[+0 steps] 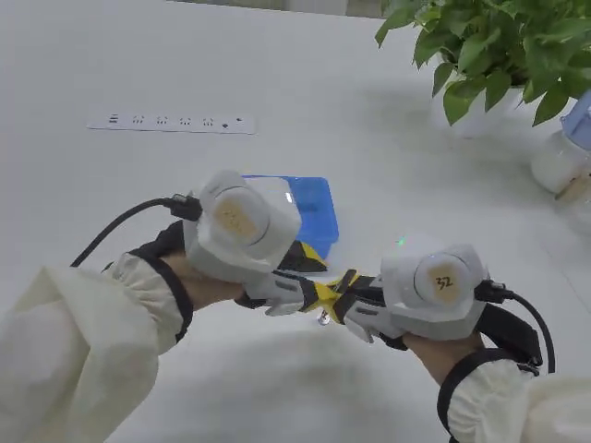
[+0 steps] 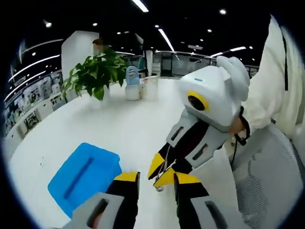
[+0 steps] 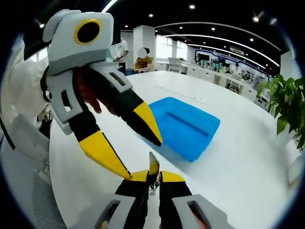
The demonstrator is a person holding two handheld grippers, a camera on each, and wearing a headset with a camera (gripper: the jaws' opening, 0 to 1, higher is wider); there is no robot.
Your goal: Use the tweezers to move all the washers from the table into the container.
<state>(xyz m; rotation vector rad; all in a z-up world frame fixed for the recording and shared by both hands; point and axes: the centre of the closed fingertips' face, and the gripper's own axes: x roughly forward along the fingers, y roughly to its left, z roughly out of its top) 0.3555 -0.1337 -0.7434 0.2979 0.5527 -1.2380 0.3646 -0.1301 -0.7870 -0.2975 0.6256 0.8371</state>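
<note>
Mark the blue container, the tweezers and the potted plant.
blue container (image 3: 183, 131): right gripper view, bare floor inside it.
tweezers (image 3: 153, 164): right gripper view, the upright metal end.
potted plant (image 1: 489, 41): head view, its leaves.

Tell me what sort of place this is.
Most likely an open-plan office: rows of desks under long ceiling light strips, a big white table with a built-in socket strip, and a potted plant.

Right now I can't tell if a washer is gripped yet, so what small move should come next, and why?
Probably lower the tweezers, clamped in the right gripper, onto the small washer just under their tips; whether it is gripped is unclear. The left gripper stands open beside them, the blue container nearby.
</note>
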